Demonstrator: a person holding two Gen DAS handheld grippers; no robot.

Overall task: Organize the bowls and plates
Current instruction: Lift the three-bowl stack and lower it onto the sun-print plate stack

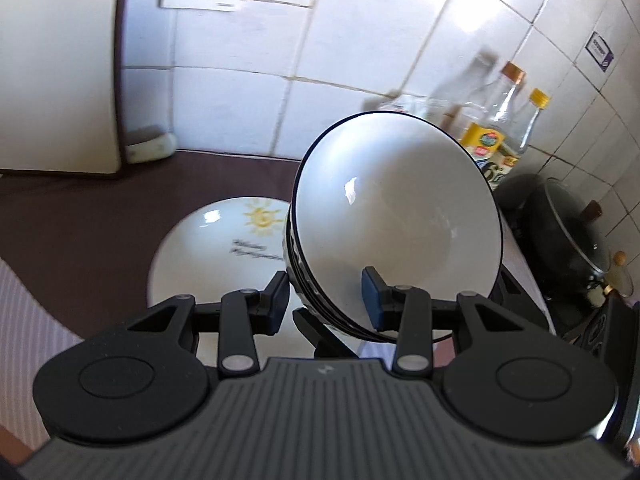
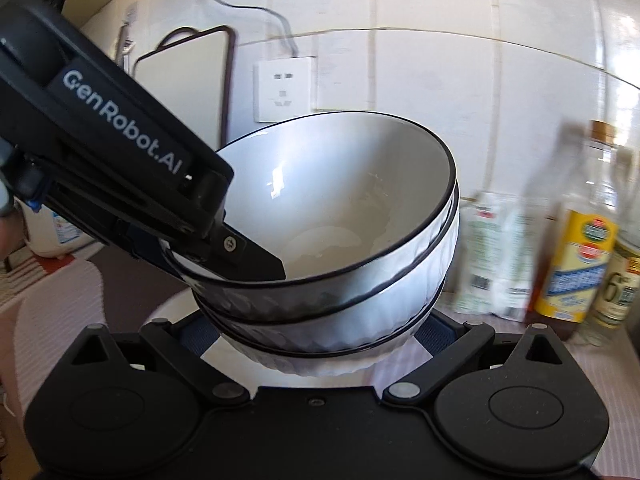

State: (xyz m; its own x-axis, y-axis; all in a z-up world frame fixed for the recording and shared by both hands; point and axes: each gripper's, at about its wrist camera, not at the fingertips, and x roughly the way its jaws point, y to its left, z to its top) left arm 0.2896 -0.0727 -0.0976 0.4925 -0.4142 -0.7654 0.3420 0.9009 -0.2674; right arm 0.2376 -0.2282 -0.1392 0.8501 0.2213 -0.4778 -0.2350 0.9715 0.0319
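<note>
Your table is dark brown, with a white tiled wall behind it that carries a socket. A pale striped cloth lies over the table's near left part.

On the table sits a white plate printed with a yellow sun, just left of and below what you carry.

The stack of bowls is up off the table, tilted, with its mouth turned toward your left wrist camera. The bowls are white with a thin dark rim and ribbed outsides, nested closely; at least three rims show.

Your left gripper is clamped on the stack's rim: one finger lies inside the top bowl, the other against the ribbed outside wall. From the right wrist camera you see that same gripper reaching in from the upper left.

Your right gripper sits under and around the base of the stack, its fingers spread wide on either side; whether the pads press on the bowls you cannot tell, because the stack hides them.

Bottles with yellow labels stand by the wall to the right. A dark lidded pot sits beyond them.
</note>
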